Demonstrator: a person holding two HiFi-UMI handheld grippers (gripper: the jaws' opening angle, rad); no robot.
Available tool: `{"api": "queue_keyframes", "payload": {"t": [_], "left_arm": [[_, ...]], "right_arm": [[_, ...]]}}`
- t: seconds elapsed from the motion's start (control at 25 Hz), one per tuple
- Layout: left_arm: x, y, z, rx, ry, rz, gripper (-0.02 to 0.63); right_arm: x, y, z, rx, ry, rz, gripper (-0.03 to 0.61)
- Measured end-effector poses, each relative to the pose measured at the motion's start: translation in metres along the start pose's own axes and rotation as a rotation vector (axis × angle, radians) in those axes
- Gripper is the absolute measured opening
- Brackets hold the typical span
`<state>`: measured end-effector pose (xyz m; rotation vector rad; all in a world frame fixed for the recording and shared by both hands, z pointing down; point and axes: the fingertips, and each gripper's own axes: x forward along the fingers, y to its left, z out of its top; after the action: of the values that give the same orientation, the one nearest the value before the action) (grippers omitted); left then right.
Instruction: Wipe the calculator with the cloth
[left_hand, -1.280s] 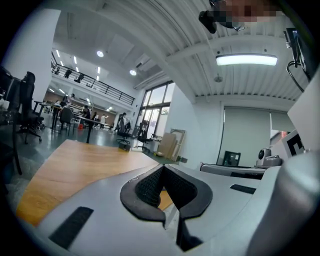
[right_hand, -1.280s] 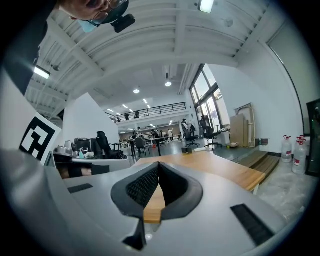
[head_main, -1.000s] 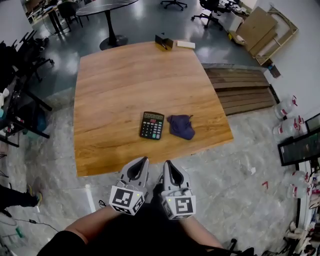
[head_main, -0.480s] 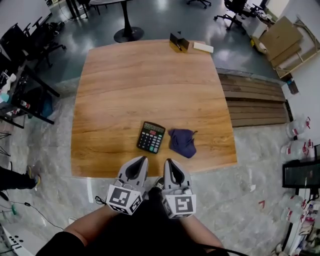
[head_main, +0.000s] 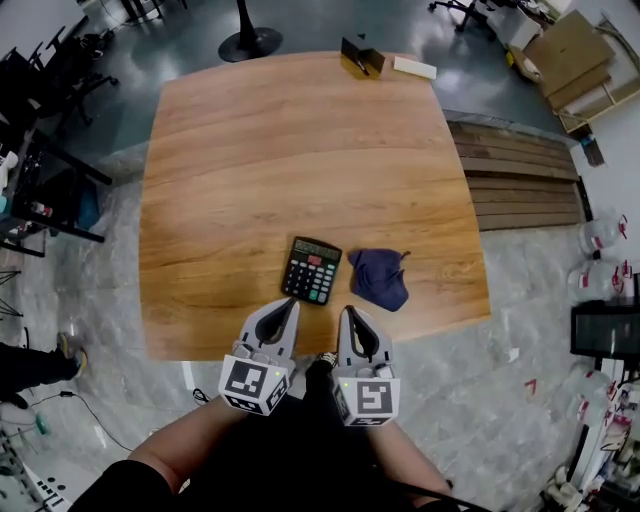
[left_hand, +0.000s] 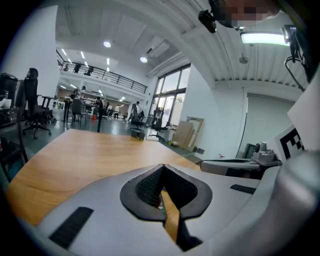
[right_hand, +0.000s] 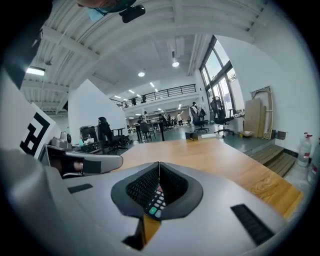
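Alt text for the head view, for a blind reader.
A black calculator and crumpled blue cloth lie side by side near the front edge of a wooden table. The left gripper and right gripper, both shut and empty, point toward them.

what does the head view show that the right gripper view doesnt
Only the head view: the blue cloth lying right of the calculator, and the floor around the table. Only the right gripper view: ceiling lights, tall windows, and its own shut fingers close up. Both: the wooden table and some calculator keys.
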<state>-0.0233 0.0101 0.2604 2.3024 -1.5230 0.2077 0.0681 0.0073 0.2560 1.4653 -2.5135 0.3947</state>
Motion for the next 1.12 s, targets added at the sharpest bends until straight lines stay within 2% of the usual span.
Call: {"api": "queue_keyframes", "payload": {"t": [0.24, 0.64, 0.88, 1.12], "left_arm": [[0.026, 0.040, -0.033, 0.011, 0.058, -0.026, 0.008], [0.065, 0.072, -0.087, 0.035, 0.122, -0.068, 0.008], [0.087, 0.089, -0.120, 0.019, 0.186, -0.093, 0.008], [0.099, 0.098, -0.140, 0.029, 0.220, -0.101, 0.008]], "right_arm": [[0.032, 0.001, -0.030, -0.016, 0.035, -0.052, 0.015], [0.088, -0.006, -0.087, -0.071, 0.128, -0.082, 0.015], [0.111, -0.023, -0.130, -0.034, 0.205, -0.131, 0.015], [0.119, -0.029, -0.152, -0.014, 0.223, -0.139, 0.015]]}}
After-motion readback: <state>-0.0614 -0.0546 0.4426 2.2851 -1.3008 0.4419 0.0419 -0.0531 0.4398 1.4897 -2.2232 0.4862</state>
